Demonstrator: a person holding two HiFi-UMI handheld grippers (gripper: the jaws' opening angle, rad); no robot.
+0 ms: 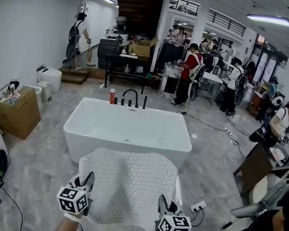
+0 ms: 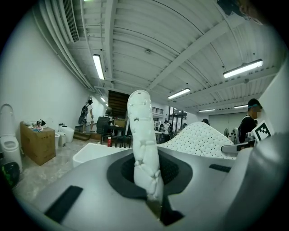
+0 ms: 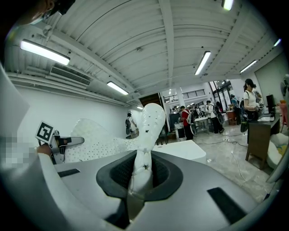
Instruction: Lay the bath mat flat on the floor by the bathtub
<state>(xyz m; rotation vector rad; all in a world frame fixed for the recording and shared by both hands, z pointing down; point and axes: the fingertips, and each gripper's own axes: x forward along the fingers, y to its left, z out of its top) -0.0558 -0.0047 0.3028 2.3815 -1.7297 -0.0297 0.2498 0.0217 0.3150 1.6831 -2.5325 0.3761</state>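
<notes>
Your left gripper is clamped on the near left corner of the white perforated rubber bath mat. The mat stretches ahead, off the grey marble floor, toward the white freestanding bathtub. Your right gripper pinches the right corner, equally near.

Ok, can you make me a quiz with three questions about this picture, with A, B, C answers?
1. Where is the bath mat?
A) held in front of the bathtub
B) inside the tub
C) hanging on the wall

2. What colour is the bathtub?
A) blue
B) white
C) black

3. What are the left gripper and right gripper doing?
A) open and empty
B) holding a bottle
C) shut on the mat's edge

Answers:
1 A, the mat stretches from the grippers towards the tub.
2 B, the tub is white all over.
3 C, each gripper view shows the mat pinched between the jaws.
</notes>
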